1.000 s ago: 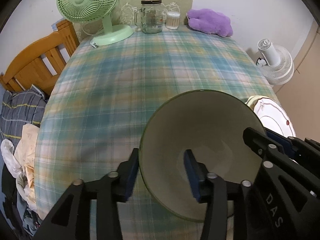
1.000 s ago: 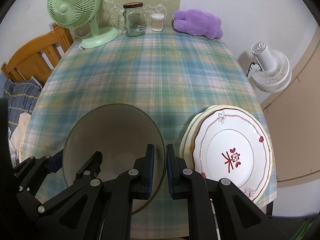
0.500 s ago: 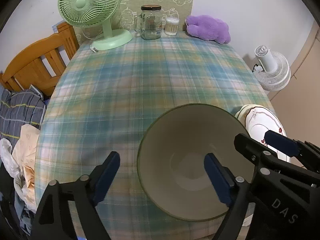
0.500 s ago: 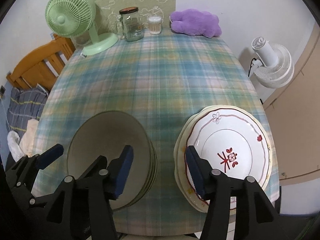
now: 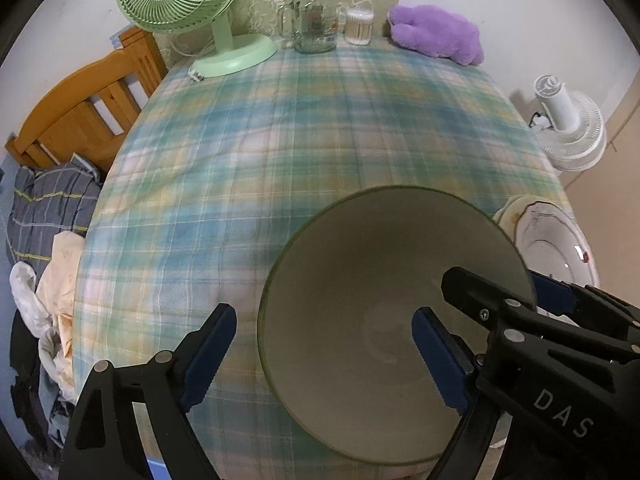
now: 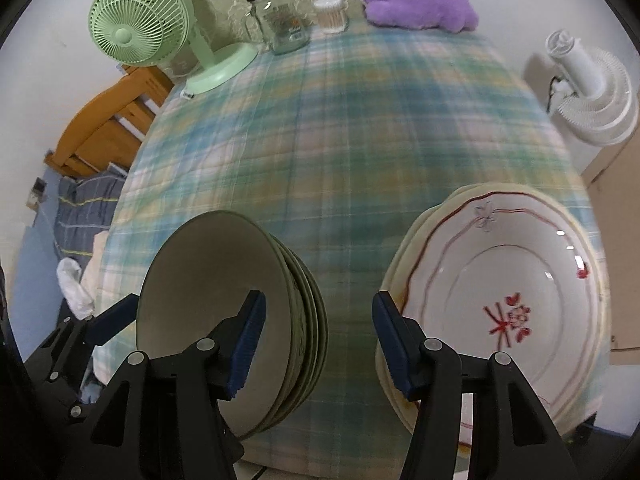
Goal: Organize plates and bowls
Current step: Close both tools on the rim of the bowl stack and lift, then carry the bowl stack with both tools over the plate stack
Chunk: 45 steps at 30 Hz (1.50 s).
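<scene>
Bowls [image 6: 208,304] matt glazed ceramic; plates [image 6: 516,304] glossy ceramic; tablecloth [image 5: 280,152] woven plaid cloth; jar [image 5: 314,20] clear glass; headboard [image 5: 80,116] varnished wood.

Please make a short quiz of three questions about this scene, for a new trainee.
1. True or false: the left gripper is shut on the top bowl.
2. What lies to the right of the bowl stack: A) the green fan, B) the plate stack, C) the glass jar?
3. Fill in: the right gripper stands ____, over the gap between the two stacks.

Key: 1 false, its fingers stand apart and open. 2 B. 3 open.
</scene>
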Motion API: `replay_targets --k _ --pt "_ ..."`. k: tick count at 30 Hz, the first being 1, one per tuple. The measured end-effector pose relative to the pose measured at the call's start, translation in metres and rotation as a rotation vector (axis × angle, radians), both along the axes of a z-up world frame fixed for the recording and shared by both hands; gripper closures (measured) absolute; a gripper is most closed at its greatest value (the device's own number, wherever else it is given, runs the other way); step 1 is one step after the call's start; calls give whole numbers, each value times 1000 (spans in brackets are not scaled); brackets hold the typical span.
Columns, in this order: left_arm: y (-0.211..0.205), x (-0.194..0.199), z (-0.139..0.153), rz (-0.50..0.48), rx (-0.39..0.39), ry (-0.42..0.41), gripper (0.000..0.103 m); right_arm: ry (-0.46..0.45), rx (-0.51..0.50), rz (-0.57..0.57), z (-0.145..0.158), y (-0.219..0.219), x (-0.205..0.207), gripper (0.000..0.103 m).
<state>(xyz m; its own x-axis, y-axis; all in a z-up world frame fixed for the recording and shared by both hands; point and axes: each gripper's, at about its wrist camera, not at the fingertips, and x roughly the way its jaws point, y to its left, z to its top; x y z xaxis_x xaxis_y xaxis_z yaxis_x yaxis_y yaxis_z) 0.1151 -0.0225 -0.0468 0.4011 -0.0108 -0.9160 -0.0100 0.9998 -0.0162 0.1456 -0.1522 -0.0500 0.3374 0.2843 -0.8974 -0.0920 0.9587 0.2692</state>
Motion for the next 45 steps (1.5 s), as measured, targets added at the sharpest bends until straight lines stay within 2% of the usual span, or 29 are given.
replay_targets --k 9,15,20,32,39,42,45 --pt "5 -1 -11 54 2 32 13 30 39 66 -15 11 7 45" --pt "7 1 -18 47 -5 58 14 73 42 86 -27 20 13 59" --pt "11 5 -22 -2 -69 64 20 67 7 73 -27 26 12 61" --pt "19 9 -33 -94 -189 50 21 67 -42 4 -25 31 9 60" --pt "27 8 -37 -100 -242 28 22 59 -87 -31 -24 34 8 58" --pt "24 5 -33 -138 -277 10 41 48 -102 -41 -23 36 6 58" --pt "24 4 -32 -146 -279 10 41 43 -123 -50 -22 39 5 58"
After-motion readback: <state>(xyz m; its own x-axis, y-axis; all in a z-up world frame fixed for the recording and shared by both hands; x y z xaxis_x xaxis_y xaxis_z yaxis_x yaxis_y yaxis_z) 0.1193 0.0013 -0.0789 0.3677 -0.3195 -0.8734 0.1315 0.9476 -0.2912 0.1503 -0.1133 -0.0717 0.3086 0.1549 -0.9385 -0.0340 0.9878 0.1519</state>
